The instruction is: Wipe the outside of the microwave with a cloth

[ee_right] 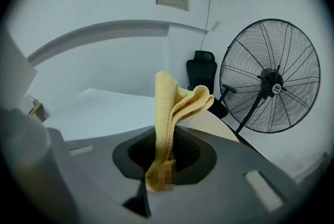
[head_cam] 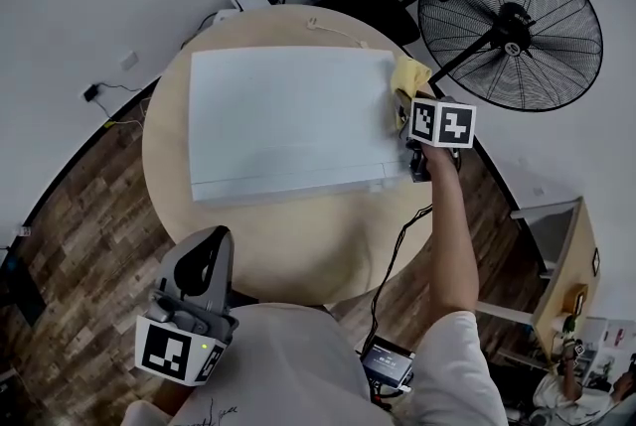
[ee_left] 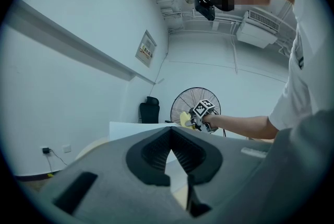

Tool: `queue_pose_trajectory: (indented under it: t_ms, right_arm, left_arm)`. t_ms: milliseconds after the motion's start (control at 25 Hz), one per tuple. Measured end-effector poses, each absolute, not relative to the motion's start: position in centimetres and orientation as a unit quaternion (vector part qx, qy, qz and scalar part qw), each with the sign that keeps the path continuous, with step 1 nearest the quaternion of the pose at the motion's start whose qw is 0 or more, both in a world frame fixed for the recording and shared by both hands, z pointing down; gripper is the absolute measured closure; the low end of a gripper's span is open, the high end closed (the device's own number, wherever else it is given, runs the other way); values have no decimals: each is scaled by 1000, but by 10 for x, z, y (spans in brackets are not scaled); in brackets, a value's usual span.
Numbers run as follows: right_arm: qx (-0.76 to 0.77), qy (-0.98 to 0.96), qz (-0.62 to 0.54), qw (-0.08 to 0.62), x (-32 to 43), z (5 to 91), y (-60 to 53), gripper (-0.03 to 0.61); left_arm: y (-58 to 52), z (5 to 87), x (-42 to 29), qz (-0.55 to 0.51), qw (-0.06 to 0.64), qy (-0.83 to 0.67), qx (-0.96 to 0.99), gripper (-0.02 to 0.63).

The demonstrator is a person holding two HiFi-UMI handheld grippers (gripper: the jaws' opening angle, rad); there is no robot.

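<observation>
Honestly, in the head view your biggest risk sat at the far right edge of the microwave (head_cam: 283, 121). Your right gripper (head_cam: 407, 111) was clenched on the yellow cloth (head_cam: 409, 76), which lay against that edge close to the rim of the table (head_cam: 298, 245). A long outward stroke could have run off into air, or toward the fan (head_cam: 512, 27) standing just beyond. A black cable (head_cam: 399, 237) hung off the near rim right under your forearm, and I judge a dropped elbow could have snagged it and dragged the microwave. The white top gave plenty of open room leftward, and the table showed a bare band in front. Your left gripper (head_cam: 211, 245) hung low by your body, well apart from the work, so nothing braced the box against a hard push. In the left gripper view its 2 jaws met at the tips with nothing between them. Past them you could see the microwave (ee_left: 141, 129), with the right gripper (ee_left: 197, 119) and cloth (ee_left: 185, 118) at its far end and the fan (ee_left: 183, 104) behind. In the right gripper view the cloth (ee_right: 175, 113) rose from between the closed jaws in 2 loose folds. Only a narrow strip seemed pinched, so I judge firm rubbing could have pulled it free. The fan (ee_right: 269, 79) filled the right side, near enough that a wide swing might have clipped its stand.
</observation>
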State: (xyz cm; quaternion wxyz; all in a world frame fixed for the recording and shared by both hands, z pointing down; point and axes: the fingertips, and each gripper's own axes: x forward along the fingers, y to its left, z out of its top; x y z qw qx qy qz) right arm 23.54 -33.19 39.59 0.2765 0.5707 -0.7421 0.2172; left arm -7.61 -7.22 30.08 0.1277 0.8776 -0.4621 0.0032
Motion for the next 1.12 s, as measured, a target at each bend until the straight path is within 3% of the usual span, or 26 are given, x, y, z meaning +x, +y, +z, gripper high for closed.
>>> queue_pose_trajectory:
  t_ms: [1120]
  right_arm:
    - [537,-761,248,267,152,406,-317,512]
  left_arm:
    - [-55,287,-105,-31,119,-456,882,621]
